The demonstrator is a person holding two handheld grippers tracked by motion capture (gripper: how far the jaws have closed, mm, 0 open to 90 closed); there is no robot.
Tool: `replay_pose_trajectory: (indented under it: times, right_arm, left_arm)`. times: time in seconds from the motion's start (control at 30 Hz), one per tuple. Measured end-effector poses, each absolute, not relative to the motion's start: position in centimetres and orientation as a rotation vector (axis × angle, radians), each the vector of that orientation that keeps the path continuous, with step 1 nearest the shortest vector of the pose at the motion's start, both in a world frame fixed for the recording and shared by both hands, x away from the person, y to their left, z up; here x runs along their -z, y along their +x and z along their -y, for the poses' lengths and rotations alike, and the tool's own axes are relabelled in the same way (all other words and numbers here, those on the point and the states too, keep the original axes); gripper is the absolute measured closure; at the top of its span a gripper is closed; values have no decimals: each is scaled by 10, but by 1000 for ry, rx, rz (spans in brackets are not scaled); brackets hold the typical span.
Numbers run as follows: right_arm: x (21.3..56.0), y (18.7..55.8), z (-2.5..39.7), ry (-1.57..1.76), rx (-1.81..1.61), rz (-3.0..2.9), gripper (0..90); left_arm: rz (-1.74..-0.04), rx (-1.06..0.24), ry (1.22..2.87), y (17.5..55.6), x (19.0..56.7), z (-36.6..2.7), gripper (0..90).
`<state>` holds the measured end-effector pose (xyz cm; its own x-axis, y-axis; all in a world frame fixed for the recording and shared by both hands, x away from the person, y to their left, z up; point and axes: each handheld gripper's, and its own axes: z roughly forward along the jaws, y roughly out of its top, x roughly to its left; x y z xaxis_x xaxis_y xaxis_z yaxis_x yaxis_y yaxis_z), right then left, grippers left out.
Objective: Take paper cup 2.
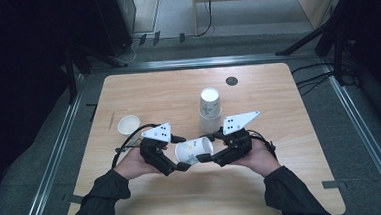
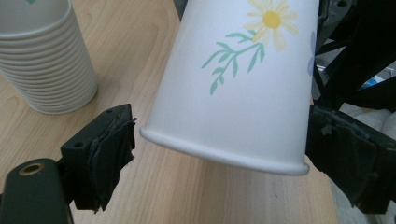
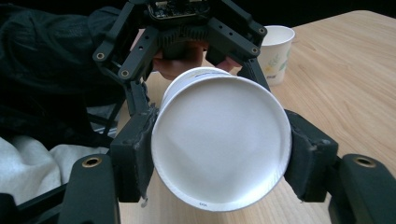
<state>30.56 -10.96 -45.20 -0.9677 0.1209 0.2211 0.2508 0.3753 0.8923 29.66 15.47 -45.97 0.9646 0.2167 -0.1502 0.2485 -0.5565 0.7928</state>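
Risk of a crushed or dropped paper cup (image 1: 194,151). Held on its side, off the wooden table (image 1: 283,182), at lower centre of the high view, between two hand-held grippers. Thin wall, so likely to buckle under a hard squeeze. Likely to swing down or slip out if the one firm grip loosens before the other closes. Could also pull out of shape if tugged from both ends at once.

Right gripper (image 3: 222,154): jaws clamped on the cup's base end, one pad pressed to each side, the flat white bottom facing the camera at centre of the right gripper view.

Left gripper (image 2: 219,149): jaws apart, straddling the rolled mouth rim across the middle of the left gripper view. Small gap beside the pad at lower left. Cannot tell whether the pad at right touches the rim or sits just beside it.

Stack of paper cups (image 1: 210,111) upside down just above the held cup in the high view. Single small cup (image 1: 128,124) upright at left, well apart.
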Motion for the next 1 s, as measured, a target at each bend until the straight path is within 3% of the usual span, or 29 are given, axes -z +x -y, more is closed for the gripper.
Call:
replay_pose_trajectory:
  times: [0.47,0.63,1.0]
  right_arm:
    - [455,306,103,-347,1641,2489,349]
    - [456,305,102,-348,1636,2488,349]
    - [455,304,101,-346,1637,2492,348]
  left_arm:
    - [-285,17,2179,292,463,-150,141]
    - [-279,2,2184,292,462,-150,220]
    - [-269,-3,2180,291,462,-152,246]
